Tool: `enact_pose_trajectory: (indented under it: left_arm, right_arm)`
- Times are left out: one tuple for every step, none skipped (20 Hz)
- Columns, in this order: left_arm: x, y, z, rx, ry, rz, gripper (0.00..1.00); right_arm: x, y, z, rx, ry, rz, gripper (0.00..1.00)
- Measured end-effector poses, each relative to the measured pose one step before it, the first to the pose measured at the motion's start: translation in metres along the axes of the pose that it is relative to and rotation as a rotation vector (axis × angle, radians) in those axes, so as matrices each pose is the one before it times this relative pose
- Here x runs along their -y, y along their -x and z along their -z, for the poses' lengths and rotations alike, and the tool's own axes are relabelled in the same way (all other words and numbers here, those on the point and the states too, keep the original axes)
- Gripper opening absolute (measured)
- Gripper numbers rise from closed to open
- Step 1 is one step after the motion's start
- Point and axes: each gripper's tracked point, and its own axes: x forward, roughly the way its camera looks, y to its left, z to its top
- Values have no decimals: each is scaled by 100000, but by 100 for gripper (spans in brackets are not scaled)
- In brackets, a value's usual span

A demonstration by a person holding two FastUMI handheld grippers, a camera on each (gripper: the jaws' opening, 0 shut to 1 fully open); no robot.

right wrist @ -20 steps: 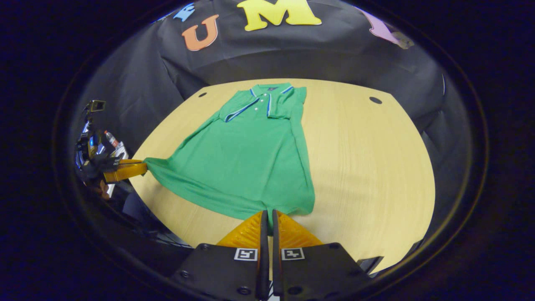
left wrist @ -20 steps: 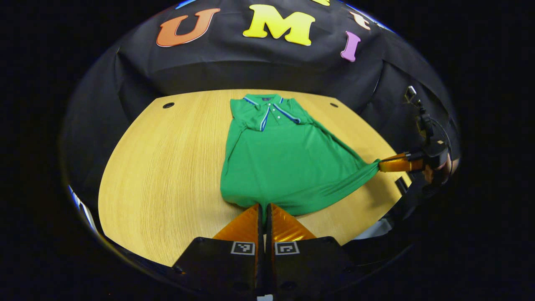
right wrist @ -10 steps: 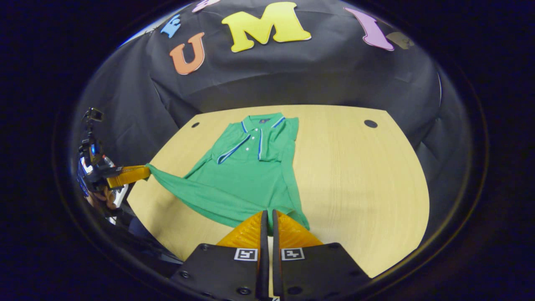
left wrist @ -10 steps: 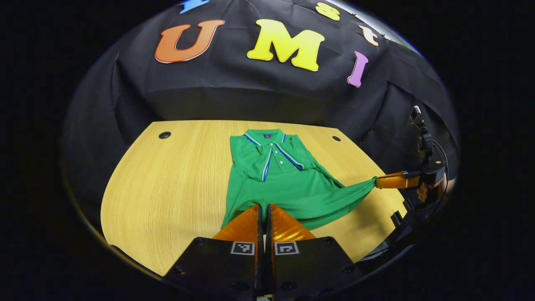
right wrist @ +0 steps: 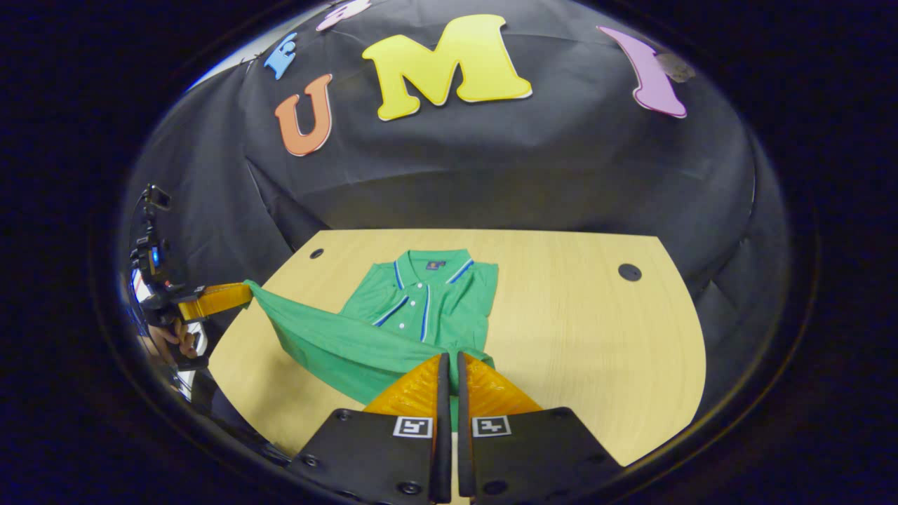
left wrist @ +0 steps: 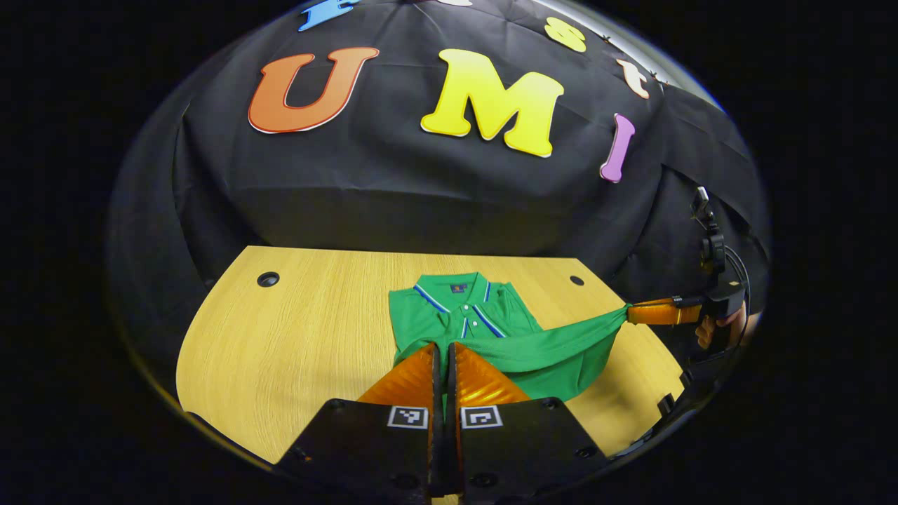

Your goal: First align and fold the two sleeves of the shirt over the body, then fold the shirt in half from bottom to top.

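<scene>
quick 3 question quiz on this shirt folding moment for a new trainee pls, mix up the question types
1. True or false: the collar of the green polo shirt lies at the far end of the wooden table.
2. Multiple choice: what is the left hand-held gripper doing? A) hanging open above the table B) clamped on the shirt's bottom hem C) gripping the collar
3. Fill in: the right hand-held gripper is shut on the shirt's ____ edge.

Key
1. True; the collar lies nearest the booth wall.
2. B; both hand-held grippers pinch the hem, which is lifted and stretched between them.
3. Bottom.
</scene>
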Motion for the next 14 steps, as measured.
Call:
enact_pose_trajectory:
  left_arm:
    - [-255,-665,-848,864,1155,259,3]
    - [-238,-680,-935,808,1004,42,3]
    - [-202,-702,-721,877,865,-243,3]
    - [-250,-886,-840,945,1228,-45,3]
    - [-152,-853,-790,219,717,234,3]
    - [-496,-858,-677,49,-227,-747,3]
    - [-447,-1012,-532,284,-441,-752,3]
    - [-397,-936,-658,725,-61,-307,3]
    - [-326,-836,-652,1032,412,-242,3]
    - [-273,-980,-438,595,900,126,3]
    - [-432,-927,-349,870,518,-361,3]
    - [-580,-1244,-202,575,-86,-1018,3]
    - [-596,-1163,146,173,245,-782,3]
    - [-511,-1121,136,192,284,-631,3]
  right_arm:
    - [26,-535,-1160,1066,758,-59,6]
    - [5,-594,-1023,1018,1065,97,6]
    - [108,-741,-1204,1391,1236,263,6]
    - [61,-739,-1173,1535,1206,153,3]
    - [261,-825,-1078,1023,1351,499,3]
    - [82,-904,-832,1201,702,-11,6]
    - [123,-904,-865,877,488,-25,3]
    - [262,-970,-737,990,572,-72,6]
    - [464,-1076,-675,729,821,485,6]
    - [594,-1149,-522,1032,-215,551,6]
    - [484,-1127,-582,1333,-1464,478,6]
    - [492,-1111,-288,982,-1410,678,2]
    - [537,-1217,-129,593,-955,658,6]
    - [414,-1163,21,449,-598,455,6]
